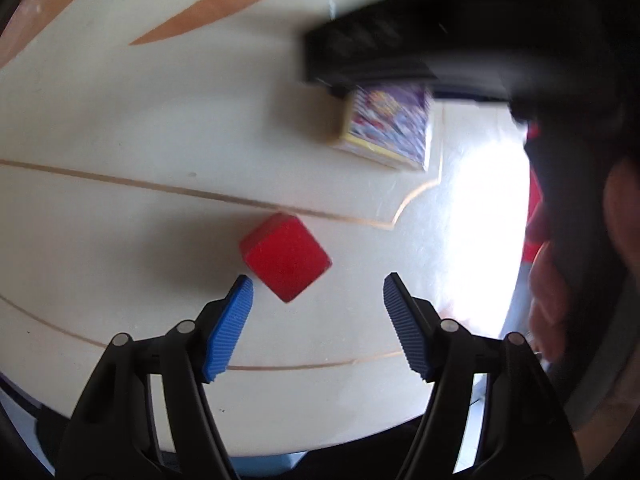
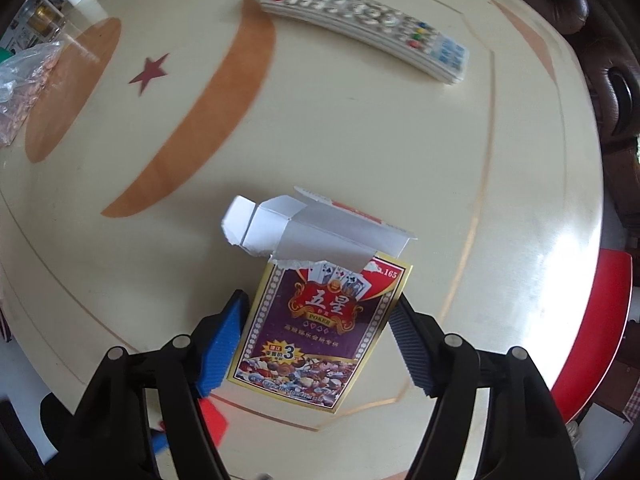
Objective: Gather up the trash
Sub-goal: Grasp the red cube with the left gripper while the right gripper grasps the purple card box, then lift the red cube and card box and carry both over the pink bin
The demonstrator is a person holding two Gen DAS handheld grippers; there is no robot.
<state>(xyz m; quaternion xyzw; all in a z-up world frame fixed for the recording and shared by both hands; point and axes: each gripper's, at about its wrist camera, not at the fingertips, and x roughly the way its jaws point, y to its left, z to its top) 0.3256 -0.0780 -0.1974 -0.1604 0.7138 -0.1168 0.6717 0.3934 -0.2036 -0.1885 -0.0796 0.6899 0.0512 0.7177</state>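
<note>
Left wrist view: the left gripper (image 1: 318,286) hangs over a cream table (image 1: 120,128) inlaid with tan bands, its blue-padded jaws apart and gripping nothing. A red cube (image 1: 286,258) sits on the tabletop just ahead of the fingertips, nearer the left pad and touching neither. At two o'clock from the cube lies a playing-card box (image 1: 386,128), blurred, with the dark body of the other gripper across its upper edge. A person's hand (image 1: 560,280) shows at three o'clock, at the frame's edge.

Right wrist view: the right gripper (image 2: 318,306) points down at the playing-card box (image 2: 320,332), which lies flat between the jaws. The pads flank its long sides very closely; whether they press on it cannot be told. The box's torn white flap (image 2: 304,228) stands open at twelve o'clock. A white remote control (image 2: 364,30) lies well beyond it, toward one o'clock. A clear plastic bag (image 2: 24,84) rests at the table's rim at ten o'clock. A corner of the red cube (image 2: 212,420) peeks out at seven o'clock.
</note>
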